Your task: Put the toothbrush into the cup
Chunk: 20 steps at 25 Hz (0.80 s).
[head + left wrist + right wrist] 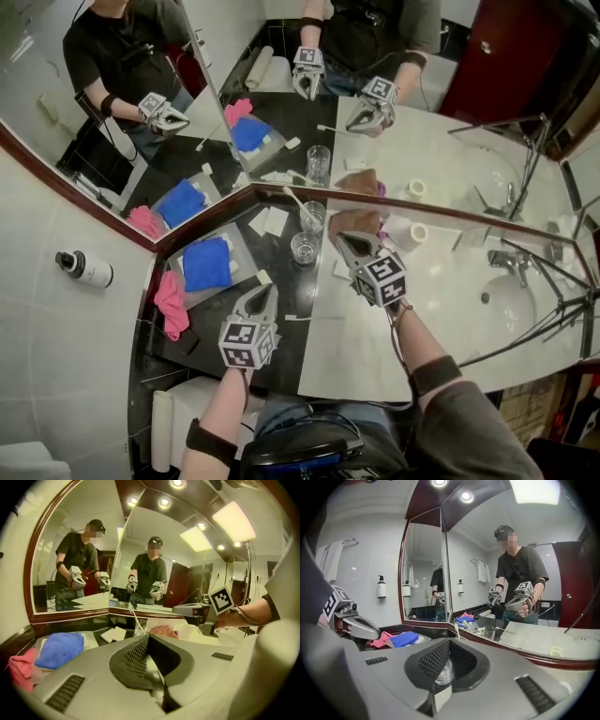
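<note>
Counter point(347, 361): an L-shaped top, black on the left and white on the right, set into a corner under two mirrors point(450, 155) that meet at an angle.

Sink point(487, 323): set into the white part, far right, well apart from both grippers.

Blue towel point(206, 263): folded, lies on the black part at the left. Pink cloth point(172, 305): bunched, just beside the towel on its left.

Left gripper point(267, 292): over the black part, right of the towel, and pointing toward the mirror corner. Its own view shows the jaws clenched tip to tip with nothing between them.

Right gripper point(340, 240): near the seam of black and white, tips aimed at the glassware. Its jaws are also pressed together at the tips and empty. The glass shows only through the gap behind the tips.

Cup point(312, 218): clear, upright on the black part, close to the mirror corner.

Second glass point(303, 248): clear, upright and empty, just in front of the cup and left of the right gripper's tips, apart from them.

Toothbrush point(293, 199): white, stands inside the cup and leans left, with its upper end above the rim. Neither gripper touches it.
</note>
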### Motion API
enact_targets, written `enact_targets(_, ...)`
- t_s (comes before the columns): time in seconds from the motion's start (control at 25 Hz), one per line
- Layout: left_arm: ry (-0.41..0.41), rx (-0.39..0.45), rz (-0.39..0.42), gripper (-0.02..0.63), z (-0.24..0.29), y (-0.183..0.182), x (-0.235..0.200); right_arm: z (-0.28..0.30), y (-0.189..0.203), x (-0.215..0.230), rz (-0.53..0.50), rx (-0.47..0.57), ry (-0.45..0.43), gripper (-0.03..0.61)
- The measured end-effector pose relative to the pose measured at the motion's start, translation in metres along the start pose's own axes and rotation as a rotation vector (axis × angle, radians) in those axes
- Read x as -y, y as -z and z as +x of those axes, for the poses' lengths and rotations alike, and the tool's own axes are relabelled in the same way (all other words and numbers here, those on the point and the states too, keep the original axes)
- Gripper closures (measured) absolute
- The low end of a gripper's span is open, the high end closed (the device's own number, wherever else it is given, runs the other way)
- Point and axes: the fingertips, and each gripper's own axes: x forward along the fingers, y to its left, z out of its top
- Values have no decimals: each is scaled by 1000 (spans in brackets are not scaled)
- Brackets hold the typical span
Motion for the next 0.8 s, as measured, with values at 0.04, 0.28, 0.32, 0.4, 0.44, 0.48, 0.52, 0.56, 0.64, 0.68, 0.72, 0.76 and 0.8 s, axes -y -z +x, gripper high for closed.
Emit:
enact_targets(0.04,-5,1,-4,612,-7,-1,2,-11,-1,-4,7,2,3,560)
enact_targets(0.28,-16,18,15,612,-42,-8,11,-72,0,-20,45,13,31,560)
enact_targets(0.32,-16,23,18,612,-46,-9,13,-81,2,-24,47,14,34,560)
enact_targets(0.4,-14,31,21,612,-54,-10,15,-99,6,-32,49,14,37,560)
enact_targets(0.44,-12,33,22,612,-57,-9,17,-107,10,-38,49,11,36,560)
enact_targets(0.48,-11,33,22,612,-61,-8,18,-115,15,-43,47,5,34,560)
enact_targets(0.52,-10,33,21,612,-63,-6,19,-122,21,-49,43,-4,31,560)
enact_targets(0.56,-10,32,19,612,-66,-5,20,-128,27,-54,39,-13,28,560)
enact_targets(0.64,-8,30,12,612,-70,-1,23,-139,39,-61,44,-28,27,560)
enact_targets(0.68,-4,30,9,613,-72,1,25,-145,44,-63,53,-33,28,560)
enact_targets(0.72,0,30,11,614,-73,3,28,-149,48,-64,65,-35,30,560)
enact_targets(0.76,5,30,15,614,-74,4,31,-154,52,-64,75,-35,32,560)
enact_targets(0.8,10,31,18,614,-75,5,33,-157,55,-64,83,-36,35,560)
